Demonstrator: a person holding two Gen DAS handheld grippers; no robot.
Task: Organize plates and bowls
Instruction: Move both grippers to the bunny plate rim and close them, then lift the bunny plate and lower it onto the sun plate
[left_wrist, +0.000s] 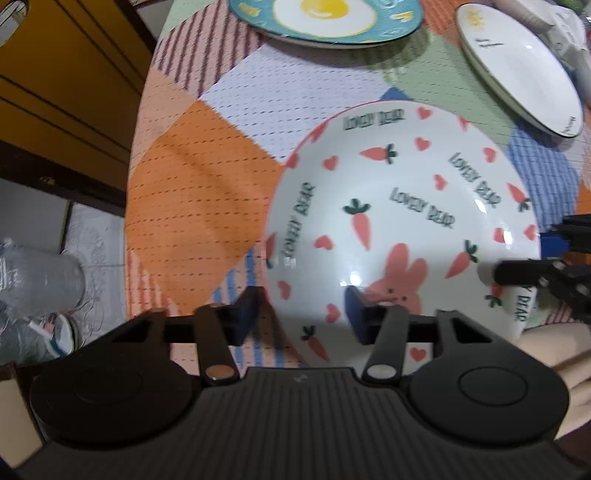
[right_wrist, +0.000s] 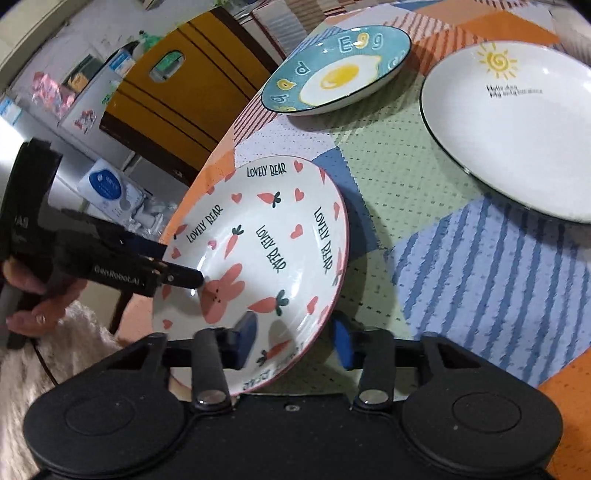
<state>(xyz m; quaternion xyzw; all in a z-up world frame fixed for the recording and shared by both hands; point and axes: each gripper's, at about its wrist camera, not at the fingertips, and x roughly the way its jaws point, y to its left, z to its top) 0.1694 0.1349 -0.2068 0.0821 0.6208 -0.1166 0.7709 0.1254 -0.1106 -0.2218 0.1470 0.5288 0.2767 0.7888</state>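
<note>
So the carrot-and-bunny plate (right_wrist: 258, 254) was sitting at the near-left part of the patchwork tablecloth (right_wrist: 480, 266), right by the table edge, filling the lower centre of the right wrist view and the middle-right of the left one. I had both tools on it at once. My right gripper (right_wrist: 293, 341) straddled the near rim, one blue pad over the inside of the plate and the other outside past the edge. The jaws were partly closed around the rim, but I honestly couldn't tell whether the pads were actually pinching it yet. Same story with my left gripper (left_wrist: 301, 314): one pad outside the rim, one over the bunny print, narrowed but with no clear bite visible.

If I were advising anyone on this step, I'd say get both pads squarely on the rim before lifting, opposite sides, and raise the two evenly. Glazed ceramic is slick, and a plate this close to the table edge would go straight to the floor if one side slipped.

Pose-wise, the left tool pointed almost straight down, the right one came in at a shallower slant from the near side.

Farther up were the teal egg plate (right_wrist: 336, 70), upper centre, and the white sun plate (right_wrist: 517, 125), upper right, both well apart from mine. Probably stacking targets.
</note>
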